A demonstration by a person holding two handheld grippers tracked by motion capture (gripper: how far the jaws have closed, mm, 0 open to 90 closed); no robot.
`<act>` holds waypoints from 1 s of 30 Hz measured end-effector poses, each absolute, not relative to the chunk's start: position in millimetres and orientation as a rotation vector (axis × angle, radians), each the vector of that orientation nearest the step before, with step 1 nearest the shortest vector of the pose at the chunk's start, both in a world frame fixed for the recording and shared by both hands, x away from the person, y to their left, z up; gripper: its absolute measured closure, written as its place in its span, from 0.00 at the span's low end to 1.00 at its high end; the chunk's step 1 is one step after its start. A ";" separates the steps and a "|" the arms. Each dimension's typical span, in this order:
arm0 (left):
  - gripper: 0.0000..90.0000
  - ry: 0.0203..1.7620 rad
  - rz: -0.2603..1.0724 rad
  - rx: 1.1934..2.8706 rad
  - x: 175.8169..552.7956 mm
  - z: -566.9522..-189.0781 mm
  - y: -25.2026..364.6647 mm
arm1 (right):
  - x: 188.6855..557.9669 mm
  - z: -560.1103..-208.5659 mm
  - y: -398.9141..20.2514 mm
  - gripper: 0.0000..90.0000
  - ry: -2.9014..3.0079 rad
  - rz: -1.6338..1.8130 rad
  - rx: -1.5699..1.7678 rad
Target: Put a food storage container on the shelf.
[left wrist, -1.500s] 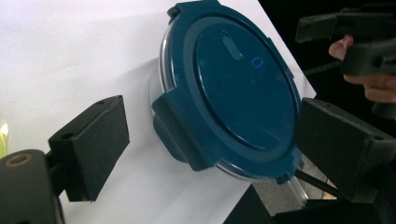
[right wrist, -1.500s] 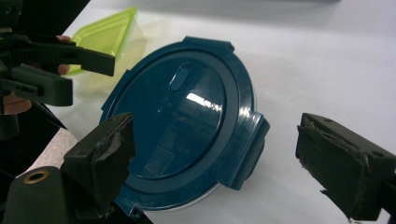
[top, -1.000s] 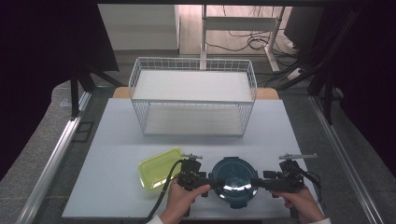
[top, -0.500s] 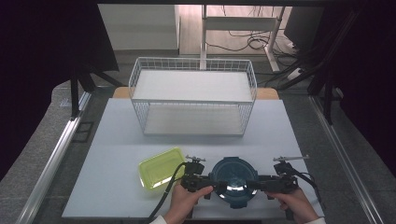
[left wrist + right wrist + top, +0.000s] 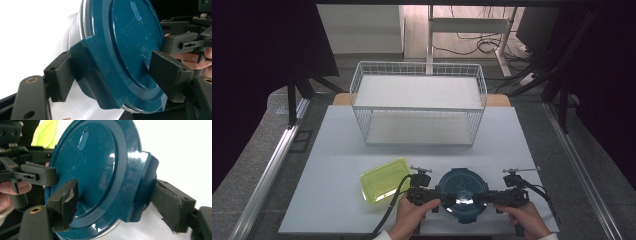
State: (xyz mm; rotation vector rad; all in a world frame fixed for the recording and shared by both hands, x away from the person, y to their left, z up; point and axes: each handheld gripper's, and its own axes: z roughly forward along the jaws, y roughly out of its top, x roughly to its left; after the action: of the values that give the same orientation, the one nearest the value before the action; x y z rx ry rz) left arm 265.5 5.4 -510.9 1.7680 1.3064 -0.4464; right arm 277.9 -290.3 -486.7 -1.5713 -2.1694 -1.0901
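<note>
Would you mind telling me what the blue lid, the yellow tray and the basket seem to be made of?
Lid: likely hard plastic, glossy; it shows bright highlights, fine scuffs and moulded side tabs. Tray: probably translucent plastic, since its yellow-green looks see-through with a smooth shine. Basket: white-coated metal wire, judging by the thin grid walls; its shelves look like flat white panels, material unclear.

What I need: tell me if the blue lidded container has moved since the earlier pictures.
No. The blue lidded container keeps its place at the table's near edge, beside the yellow tray and below the wire basket's right half.
</note>
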 end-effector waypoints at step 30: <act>0.41 1.285 -0.416 1.746 255.0 -497.0 6.3 | 269.8 -466.7 -300.4 0.43 -2.151 -1.192 -1.616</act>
State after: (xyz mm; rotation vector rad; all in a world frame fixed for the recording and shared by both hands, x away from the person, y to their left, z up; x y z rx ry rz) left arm 255.0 6.3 -497.0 1.7464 1.2852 -0.4165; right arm 269.8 -300.4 -466.7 -1.6160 -2.1507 -1.1919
